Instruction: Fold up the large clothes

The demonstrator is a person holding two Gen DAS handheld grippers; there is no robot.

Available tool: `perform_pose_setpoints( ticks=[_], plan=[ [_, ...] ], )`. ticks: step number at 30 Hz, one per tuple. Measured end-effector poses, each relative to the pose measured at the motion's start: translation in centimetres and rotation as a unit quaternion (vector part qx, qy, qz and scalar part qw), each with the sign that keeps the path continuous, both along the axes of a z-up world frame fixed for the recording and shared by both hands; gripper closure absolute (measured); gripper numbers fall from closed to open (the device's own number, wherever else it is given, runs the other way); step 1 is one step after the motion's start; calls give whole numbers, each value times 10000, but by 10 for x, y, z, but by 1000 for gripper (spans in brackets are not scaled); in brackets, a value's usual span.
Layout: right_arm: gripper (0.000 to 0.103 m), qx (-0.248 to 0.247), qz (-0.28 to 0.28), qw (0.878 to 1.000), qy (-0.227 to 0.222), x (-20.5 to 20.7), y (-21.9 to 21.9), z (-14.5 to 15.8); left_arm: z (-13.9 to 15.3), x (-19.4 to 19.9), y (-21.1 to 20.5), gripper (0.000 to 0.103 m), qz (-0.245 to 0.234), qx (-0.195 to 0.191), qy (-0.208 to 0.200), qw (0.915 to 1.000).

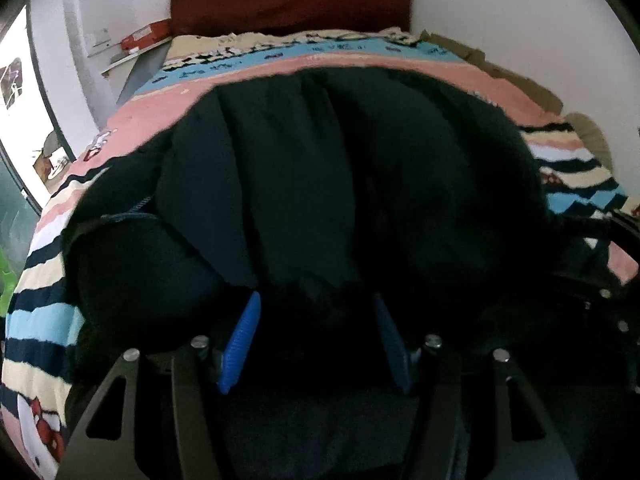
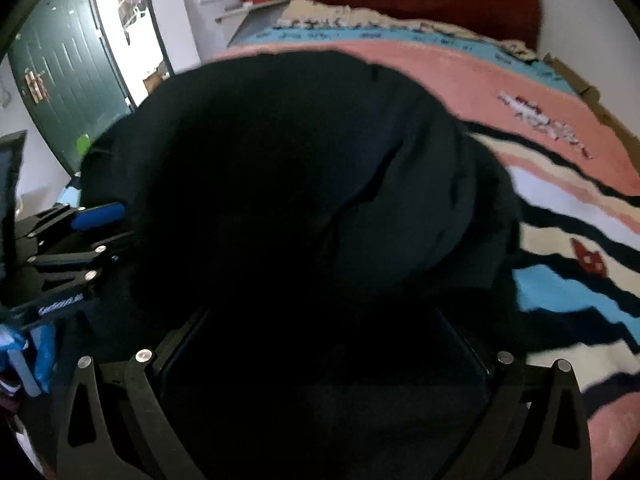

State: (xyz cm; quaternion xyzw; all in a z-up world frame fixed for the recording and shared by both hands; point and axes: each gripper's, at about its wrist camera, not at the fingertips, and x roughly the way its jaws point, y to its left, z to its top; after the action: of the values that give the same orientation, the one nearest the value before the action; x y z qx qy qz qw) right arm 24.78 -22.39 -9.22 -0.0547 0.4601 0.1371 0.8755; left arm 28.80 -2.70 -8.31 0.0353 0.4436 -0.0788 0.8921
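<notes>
Dark garment (image 1: 304,184) heaped mid-bed (image 1: 160,104), 12 o'clock of both cams. I see left hand-held gripper (image 1: 316,344) spread w/ cloth between fingers; right hand-held gripper (image 2: 320,320) buried, can't tell. Risk: uneven grip, fold bunches or slips.

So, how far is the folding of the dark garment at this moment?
Done: the dark garment lies on the striped blanket, bunched, with no neat fold visible. In hand: the left gripper has its blue pads on either side of the near edge; the right gripper is buried in cloth, grip unclear. Left: probably every fold, judging by the bunching.
</notes>
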Motion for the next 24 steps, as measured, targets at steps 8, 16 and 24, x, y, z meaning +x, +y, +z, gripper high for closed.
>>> perform_pose_setpoints(
  ticks=[8,16,24],
  plan=[
    [2,55,-291,9992,-279,-54,-36,34,42,-46,28,46,-3,-327,-160,9993],
    [2,-57,-669,9977,-112,-123,-95,45,65,-121,104,42,297,-755,-127,9966],
    [2,392,-967,9921,703,-165,-139,4,22,-187,192,42,1022,-1391,469,9839]
  ],
)
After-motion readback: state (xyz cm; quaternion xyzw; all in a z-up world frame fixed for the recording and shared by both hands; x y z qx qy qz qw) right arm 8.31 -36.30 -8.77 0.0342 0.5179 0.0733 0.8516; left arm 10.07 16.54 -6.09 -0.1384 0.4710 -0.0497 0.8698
